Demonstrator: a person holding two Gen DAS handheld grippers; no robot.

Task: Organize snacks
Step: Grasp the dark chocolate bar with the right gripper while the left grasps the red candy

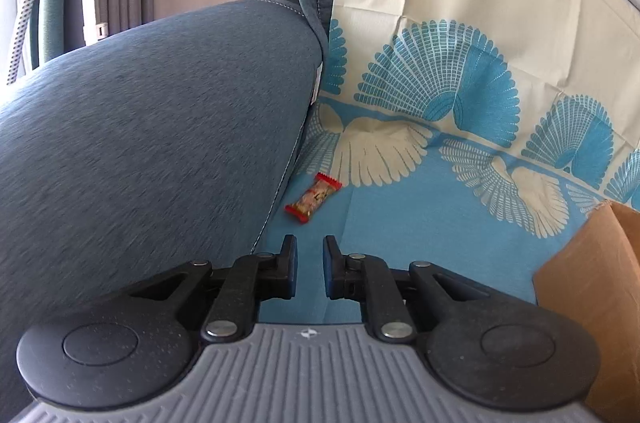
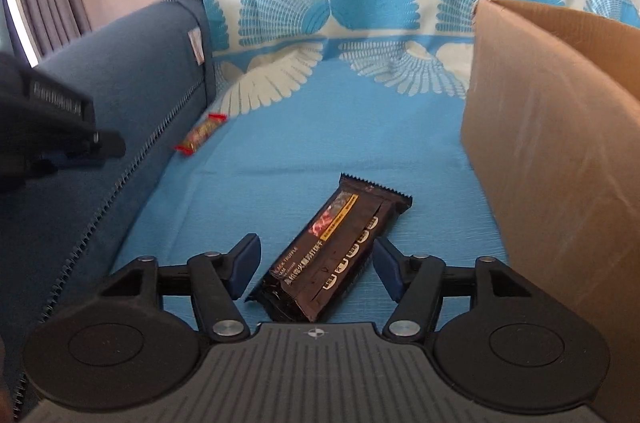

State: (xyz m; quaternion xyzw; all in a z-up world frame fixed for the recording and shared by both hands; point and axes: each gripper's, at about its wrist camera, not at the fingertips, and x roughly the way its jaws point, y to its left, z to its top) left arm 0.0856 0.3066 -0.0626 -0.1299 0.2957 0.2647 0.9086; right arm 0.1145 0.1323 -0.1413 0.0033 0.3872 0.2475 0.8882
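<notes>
Two snacks remain loose on the blue patterned cloth (image 2: pixel 400 127) that covers the sofa seat. We note a small red-ended candy (image 1: pixel 313 198) at the cloth's left edge, just beside the grey-blue armrest cushion (image 1: pixel 160 127), and a long black snack bar (image 2: pixel 332 255) lying diagonally near the front edge of the cloth. A brown cardboard box (image 2: pixel 552 143) stands upright along the cloth's right side, near the bar but apart from it; we judge it to be the collecting bin, set close so each carry is short.

Left gripper (image 1: pixel 309 271): tongs narrow, only a slim gap between the blue pads, nothing between them. It points down at the cloth short of the candy, which lies ahead of the tips, not touched. We read this as an approach with the tongs not yet spread for the wrapper.

Right gripper (image 2: pixel 316 271): tongs wide, straddling the near half of the black bar. The blue pads (image 2: pixel 246 269) stand clear of the wrapper on both sides; the bar rests flat on the cloth, not lifted. The spread suits the bar's width taken across its short axis, which we judge the steadier hold for a long flat packet.

We judge the step in hand to be closing on the bar, then carrying it right to the box. Risk: a slick wrapper on soft cloth may slide or buckle as the pads close.
</notes>
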